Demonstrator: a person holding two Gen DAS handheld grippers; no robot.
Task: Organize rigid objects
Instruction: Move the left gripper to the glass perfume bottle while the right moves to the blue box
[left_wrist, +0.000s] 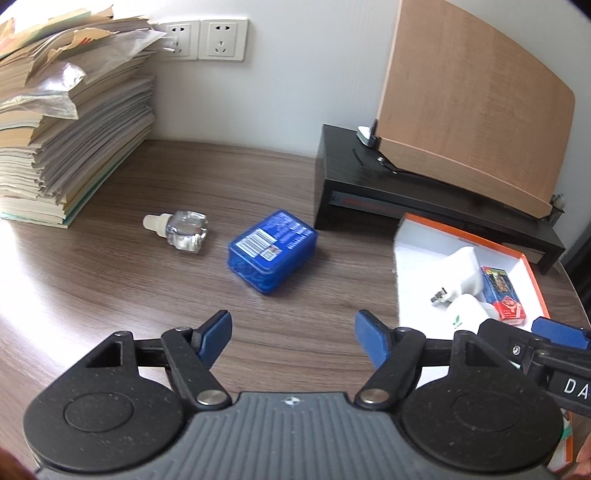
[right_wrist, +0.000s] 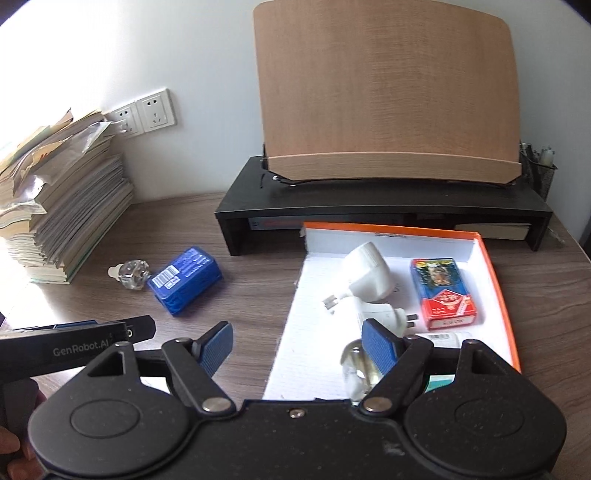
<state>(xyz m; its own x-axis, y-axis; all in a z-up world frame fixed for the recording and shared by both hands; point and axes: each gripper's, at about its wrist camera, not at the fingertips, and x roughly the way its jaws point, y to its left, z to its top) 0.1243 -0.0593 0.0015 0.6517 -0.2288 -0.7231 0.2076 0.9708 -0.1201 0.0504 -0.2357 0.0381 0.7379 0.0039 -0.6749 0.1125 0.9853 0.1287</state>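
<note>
Both black blue-padded grippers, left gripper (left_wrist: 293, 341) and right gripper (right_wrist: 297, 345), are hovering spread apart and empty, facing the light, stiff, slippery blue plastic box (left_wrist: 272, 252), best pinched across its short sides.

home study: stacked books (left_wrist: 74, 122), desk (left_wrist: 184, 295)

bottle (left_wrist: 180, 231) left of case (left_wrist: 272, 251), tray (left_wrist: 410, 258) right
</note>
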